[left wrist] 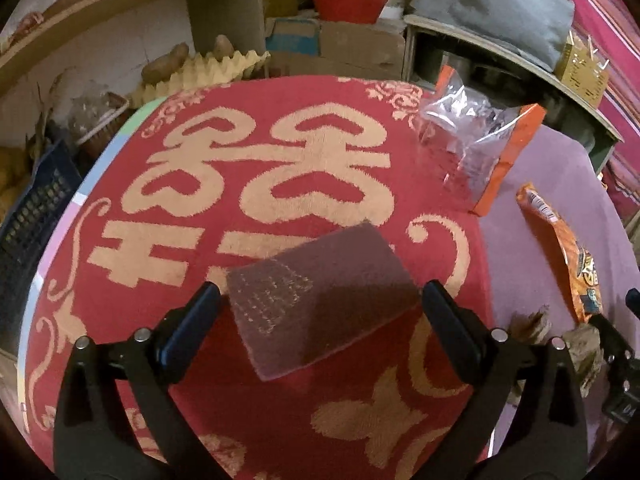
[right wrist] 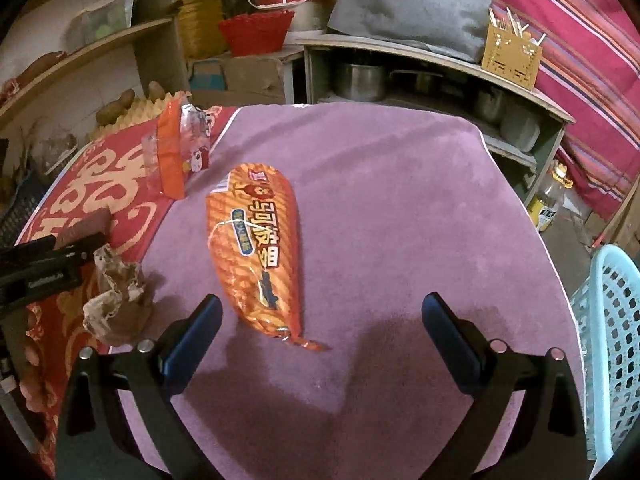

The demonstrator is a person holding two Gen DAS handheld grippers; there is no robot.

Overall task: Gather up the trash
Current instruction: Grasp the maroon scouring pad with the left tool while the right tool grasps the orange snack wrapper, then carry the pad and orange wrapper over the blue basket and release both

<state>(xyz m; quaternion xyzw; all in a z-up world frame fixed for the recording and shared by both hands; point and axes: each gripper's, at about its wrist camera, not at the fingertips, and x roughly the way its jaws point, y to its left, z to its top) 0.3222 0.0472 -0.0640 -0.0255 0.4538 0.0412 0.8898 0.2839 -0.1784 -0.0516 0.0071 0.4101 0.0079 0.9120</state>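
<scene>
While the left gripper [left wrist: 320, 300] tilts down with jaws spread wide around a dark red scouring pad [left wrist: 320, 300] on the red patterned cloth [left wrist: 248, 168], untouched, the right gripper [right wrist: 322, 312] angles down, jaws apart, over the orange snack bag [right wrist: 256, 248] lying on the purple cloth [right wrist: 400, 200].
</scene>
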